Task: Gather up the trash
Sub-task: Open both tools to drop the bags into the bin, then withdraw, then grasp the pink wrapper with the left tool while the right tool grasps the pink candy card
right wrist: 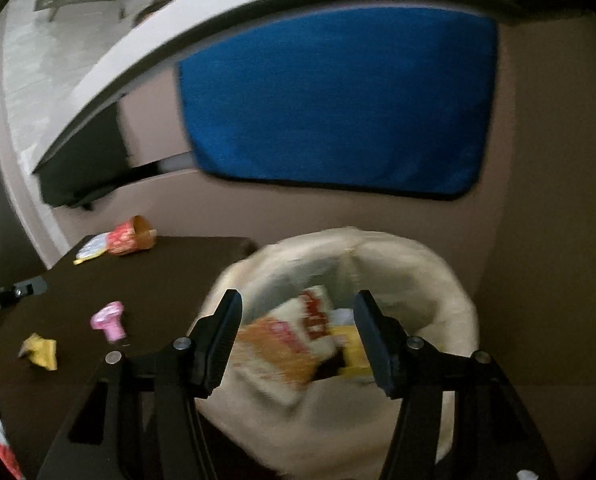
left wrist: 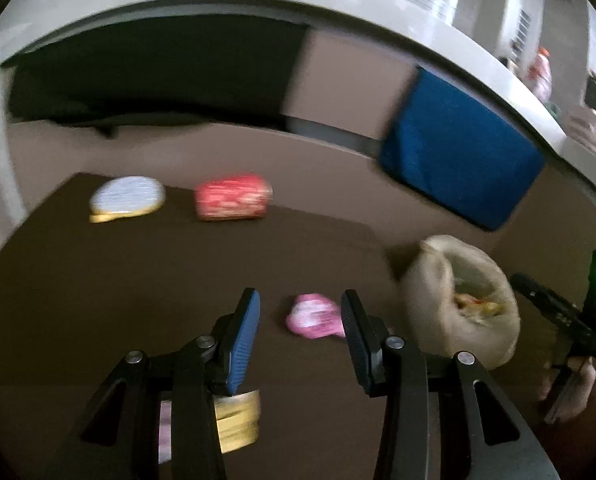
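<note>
Left tool [left wrist: 301, 322]: jaws wide apart, nothing between them; held over the dark brown surface [left wrist: 138, 280].
Right tool [right wrist: 298, 332]: jaws wide apart, empty; held above the mouth of the cream bag [right wrist: 430, 276].
Cream bag: stands open at the right end of the surface; holds a red-and-white wrapper [right wrist: 298, 340] and a yellow wrapper [right wrist: 352, 348].
Pink wrapper [left wrist: 314, 316]: lies on the surface just ahead of the left tool, in line with the gap between its jaws, near the bag.
Yellow wrapper on the surface [left wrist: 238, 420]: crumpled, lying under the left tool's left finger.
Red packet [left wrist: 232, 202]: far side of the surface, on its side.
White-and-yellow packet [left wrist: 126, 198]: just beside the red packet, to its left.
Blue cushion [right wrist: 338, 96]: behind the surface, leaning against the beige sofa back [left wrist: 338, 80].
All views blurred; print on the packets is unreadable.
</note>
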Action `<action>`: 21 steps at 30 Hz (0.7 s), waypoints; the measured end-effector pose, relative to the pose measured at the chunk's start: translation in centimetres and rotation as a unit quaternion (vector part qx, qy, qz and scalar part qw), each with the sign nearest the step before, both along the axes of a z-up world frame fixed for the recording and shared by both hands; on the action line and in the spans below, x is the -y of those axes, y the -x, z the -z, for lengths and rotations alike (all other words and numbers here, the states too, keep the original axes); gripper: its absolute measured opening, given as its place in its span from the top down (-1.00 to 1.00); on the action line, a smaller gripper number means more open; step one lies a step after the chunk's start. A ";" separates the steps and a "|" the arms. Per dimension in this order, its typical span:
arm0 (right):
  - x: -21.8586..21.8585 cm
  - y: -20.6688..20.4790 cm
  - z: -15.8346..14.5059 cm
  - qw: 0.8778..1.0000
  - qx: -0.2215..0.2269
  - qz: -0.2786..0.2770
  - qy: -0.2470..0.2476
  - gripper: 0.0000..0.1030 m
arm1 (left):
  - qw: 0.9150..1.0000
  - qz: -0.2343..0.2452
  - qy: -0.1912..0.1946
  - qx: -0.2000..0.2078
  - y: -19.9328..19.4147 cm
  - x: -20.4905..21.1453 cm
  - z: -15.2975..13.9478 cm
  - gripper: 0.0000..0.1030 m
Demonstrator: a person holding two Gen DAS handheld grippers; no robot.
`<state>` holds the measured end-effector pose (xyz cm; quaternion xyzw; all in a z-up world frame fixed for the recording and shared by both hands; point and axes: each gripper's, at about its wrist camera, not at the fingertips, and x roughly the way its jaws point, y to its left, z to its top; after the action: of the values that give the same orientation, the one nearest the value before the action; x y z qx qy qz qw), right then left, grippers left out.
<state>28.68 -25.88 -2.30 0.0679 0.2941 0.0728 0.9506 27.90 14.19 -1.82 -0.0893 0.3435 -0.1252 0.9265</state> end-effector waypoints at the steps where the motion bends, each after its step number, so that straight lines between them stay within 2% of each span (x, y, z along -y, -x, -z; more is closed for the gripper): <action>1: -0.8 0.1 -0.2 1.000 0.001 -0.008 0.000 -0.09 | 1.000 -0.013 0.000 -0.001 0.7 -1.8 0.0 0.16; 5: -4.4 0.6 -1.1 0.999 0.008 -0.044 0.004 -0.09 | 0.998 -0.059 0.020 -0.022 2.8 -7.0 1.1 0.16; 9: -7.7 1.1 -1.8 0.997 0.011 -0.077 0.019 -0.09 | 0.996 -0.071 0.050 -0.035 4.8 -9.7 2.8 0.16; 16: -11.3 1.6 -1.5 0.993 0.001 -0.111 0.043 -0.09 | 0.991 -0.079 0.083 -0.073 4.9 -10.1 6.1 0.16; 21: -11.9 1.9 -1.1 0.991 -0.011 -0.120 0.050 -0.09 | 0.991 -0.075 0.073 -0.089 4.6 -9.3 7.8 0.15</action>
<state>26.74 -13.99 -1.21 -0.0144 0.3137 0.1706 0.9340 23.28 23.48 -9.67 -0.1928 0.4069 -0.0711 0.8901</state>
